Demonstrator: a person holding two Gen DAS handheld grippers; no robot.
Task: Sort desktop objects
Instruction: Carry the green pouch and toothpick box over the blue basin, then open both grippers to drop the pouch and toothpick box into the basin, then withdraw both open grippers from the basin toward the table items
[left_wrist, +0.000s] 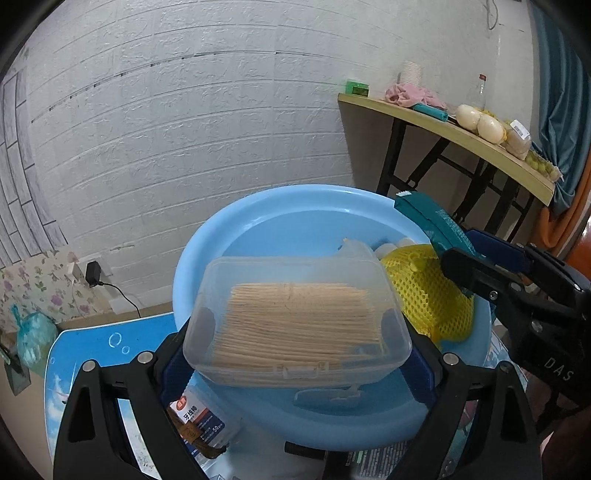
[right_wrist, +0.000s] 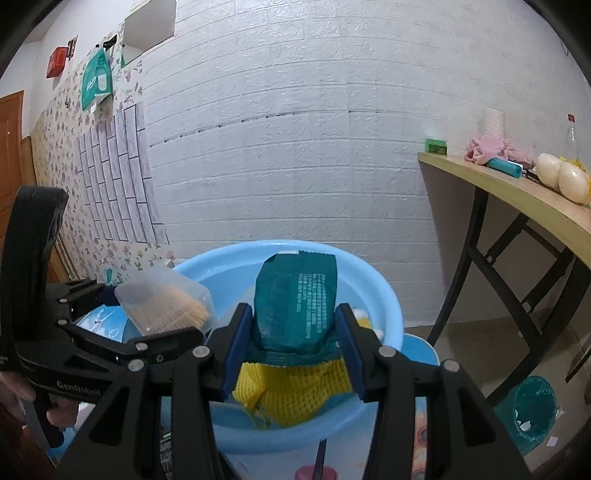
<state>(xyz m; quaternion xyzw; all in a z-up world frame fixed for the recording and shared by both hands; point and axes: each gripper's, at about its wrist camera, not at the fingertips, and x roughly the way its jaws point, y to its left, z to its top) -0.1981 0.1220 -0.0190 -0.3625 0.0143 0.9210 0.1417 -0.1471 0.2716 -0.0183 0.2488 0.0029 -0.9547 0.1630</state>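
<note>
Toothpicks, a tight pale bundle, are filling a clear, round-cornered plastic box (left_wrist: 295, 317) that the left gripper (left_wrist: 295, 343) is clamping with jaws spread wide, holding it over the near rim of a smooth light-blue plastic basin (left_wrist: 295, 206). Inside the basin a yellow mesh sponge (left_wrist: 432, 295) is lying at the right side. Above it the right gripper (right_wrist: 295, 343) is squeezing a crinkled teal foil packet (right_wrist: 299, 299) between its blue pads. A dental-floss box (left_wrist: 201, 424) is sitting below the basin's near-left edge.
</note>
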